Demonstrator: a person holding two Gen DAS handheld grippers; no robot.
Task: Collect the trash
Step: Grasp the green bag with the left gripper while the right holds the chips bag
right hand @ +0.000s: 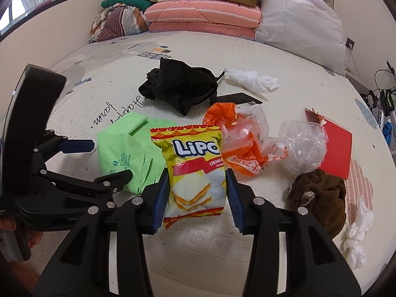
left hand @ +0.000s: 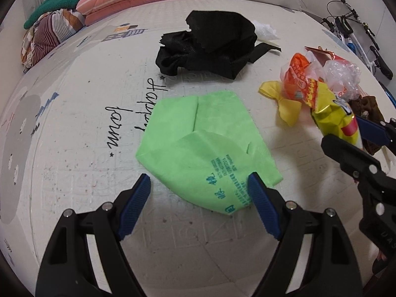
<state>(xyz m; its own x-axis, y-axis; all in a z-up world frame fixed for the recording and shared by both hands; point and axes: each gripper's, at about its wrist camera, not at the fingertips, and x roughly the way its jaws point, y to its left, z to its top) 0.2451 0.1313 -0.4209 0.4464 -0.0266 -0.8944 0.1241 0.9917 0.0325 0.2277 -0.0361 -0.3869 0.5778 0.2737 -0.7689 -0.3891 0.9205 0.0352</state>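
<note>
Right gripper (right hand: 196, 193) clamped on yellow Lipo cookie packet (right hand: 193, 170); left gripper (left hand: 199, 193) spread wide over flat green plastic bag (left hand: 205, 148), beside packet.

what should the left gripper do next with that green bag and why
Probably lower the left gripper a little and close its fingers on the near edge of the green bag. The fingers stand wide open just above that edge with nothing gripped, while the right gripper already grips the Lipo cookie packet and wants somewhere to drop it.
</note>
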